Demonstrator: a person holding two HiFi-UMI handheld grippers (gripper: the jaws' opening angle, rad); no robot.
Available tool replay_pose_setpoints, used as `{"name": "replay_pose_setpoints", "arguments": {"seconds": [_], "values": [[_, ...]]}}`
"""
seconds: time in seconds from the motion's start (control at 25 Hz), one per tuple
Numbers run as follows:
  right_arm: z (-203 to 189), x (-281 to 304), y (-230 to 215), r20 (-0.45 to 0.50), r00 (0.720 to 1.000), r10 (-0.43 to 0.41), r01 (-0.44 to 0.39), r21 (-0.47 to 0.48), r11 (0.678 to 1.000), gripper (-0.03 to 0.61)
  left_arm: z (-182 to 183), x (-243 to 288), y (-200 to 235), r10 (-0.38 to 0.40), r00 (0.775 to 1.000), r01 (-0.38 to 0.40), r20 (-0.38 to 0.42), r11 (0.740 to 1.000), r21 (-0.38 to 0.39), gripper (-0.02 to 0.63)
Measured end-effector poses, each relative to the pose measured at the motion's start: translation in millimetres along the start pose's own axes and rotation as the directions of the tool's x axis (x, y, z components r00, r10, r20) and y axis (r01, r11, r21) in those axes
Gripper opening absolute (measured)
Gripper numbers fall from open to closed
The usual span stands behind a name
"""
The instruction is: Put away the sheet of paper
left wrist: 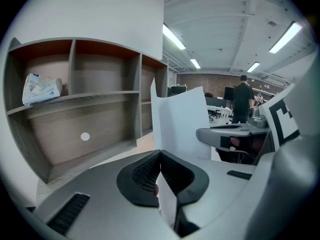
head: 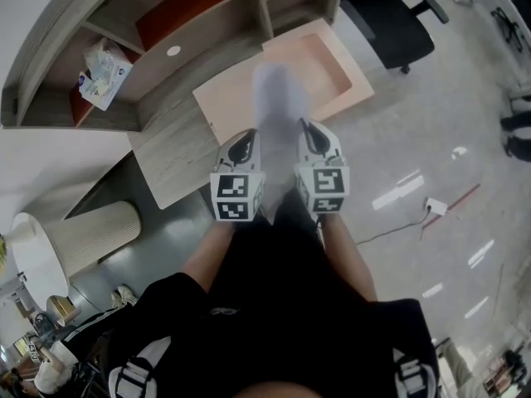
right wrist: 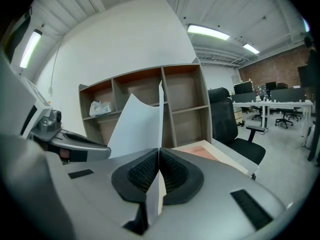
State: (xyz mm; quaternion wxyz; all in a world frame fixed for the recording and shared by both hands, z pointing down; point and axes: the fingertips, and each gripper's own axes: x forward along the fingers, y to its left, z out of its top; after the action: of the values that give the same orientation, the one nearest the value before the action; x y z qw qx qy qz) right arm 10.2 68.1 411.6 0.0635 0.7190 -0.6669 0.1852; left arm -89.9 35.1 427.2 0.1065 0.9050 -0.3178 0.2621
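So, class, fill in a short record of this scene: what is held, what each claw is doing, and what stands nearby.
held: paper
left claw: shut on paper
right claw: shut on paper
ahead: shelf
in shelf: bag, upper left compartment
by shelf: tray
far right: chair

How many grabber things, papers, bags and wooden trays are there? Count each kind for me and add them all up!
2 grippers: left gripper, right gripper
1 sheet of paper
1 bag
1 wooden tray
Total: 5
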Motion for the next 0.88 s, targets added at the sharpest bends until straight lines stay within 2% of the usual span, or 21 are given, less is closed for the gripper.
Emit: {"name": "replay_pose_setpoints", "arguments": {"seconds": [0.32,0.6,0.88], "values": [[-7,23,-10,-0.045,0.997,0.062,-0.064,-0.034,0.997,0.017,-6,8,7,0.057,0.998,-0.059,-0.034,0.997,-0.050,0.046],[-11,42,12,-0.073,0.990,0.125,-0.129,-0.059,0.990,0.017,-11,9,26,0.087,0.995,-0.091,-0.047,0.991,-0.099,0.046],[-7,71,21,-0.101,0.985,0.143,-0.152,-0.081,0.985,0.017,-13,23,50,0.093,0.994,-0.100,-0.062,0.987,-0.127,0.046]]}}
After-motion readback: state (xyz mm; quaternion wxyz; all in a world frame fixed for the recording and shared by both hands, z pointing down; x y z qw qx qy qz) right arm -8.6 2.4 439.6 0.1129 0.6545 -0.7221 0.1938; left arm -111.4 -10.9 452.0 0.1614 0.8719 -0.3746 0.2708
